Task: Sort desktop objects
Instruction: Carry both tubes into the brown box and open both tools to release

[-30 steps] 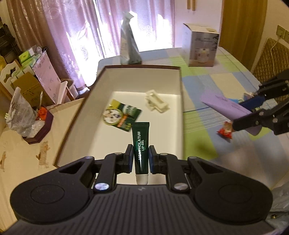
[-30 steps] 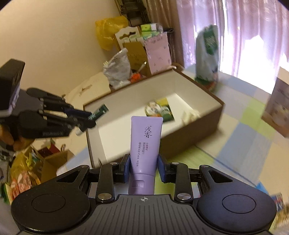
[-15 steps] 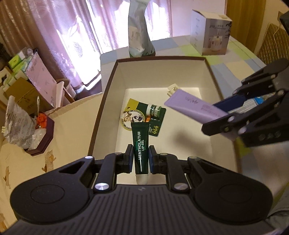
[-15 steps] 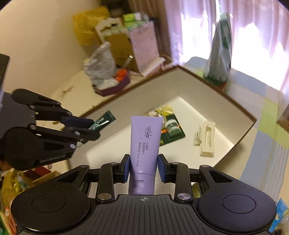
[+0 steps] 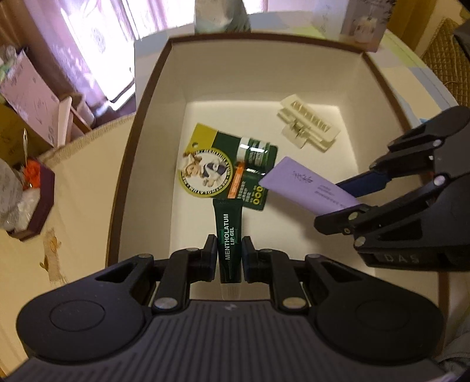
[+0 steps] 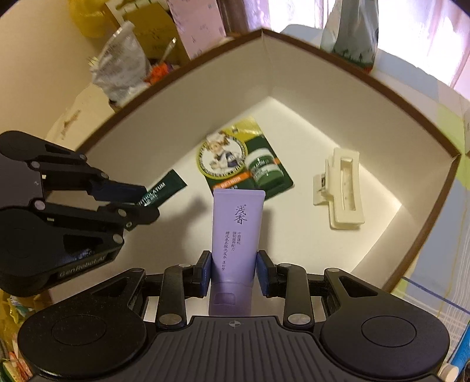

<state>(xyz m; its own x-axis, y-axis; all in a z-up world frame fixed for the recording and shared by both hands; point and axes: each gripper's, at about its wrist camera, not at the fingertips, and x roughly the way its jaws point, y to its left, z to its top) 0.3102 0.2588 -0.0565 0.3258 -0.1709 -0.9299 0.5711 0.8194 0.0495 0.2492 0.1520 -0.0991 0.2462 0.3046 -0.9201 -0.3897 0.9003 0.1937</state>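
Note:
My left gripper (image 5: 229, 254) is shut on a dark green Mentholatum lip gel tube (image 5: 229, 235) and holds it over the near part of the brown-rimmed white box (image 5: 152, 88). My right gripper (image 6: 234, 270) is shut on a purple tube (image 6: 236, 229), also inside the box (image 6: 346, 64). The purple tube (image 5: 305, 188) shows at the right of the left wrist view, and the green tube (image 6: 160, 191) at the left of the right wrist view. A green Mentholatum card pack (image 5: 226, 173) and a cream hair clip (image 5: 308, 126) lie on the box floor.
A grey-green bag (image 5: 220, 14) and a white carton (image 5: 364, 23) stand behind the box. A dark hexagonal tray (image 5: 35, 202) with a plastic bag sits left of it. Cardboard boxes (image 6: 152, 26) stand beyond the table.
Both grippers have moved forward and down into the box, each still holding its tube. The box floor and its contents now look much closer.

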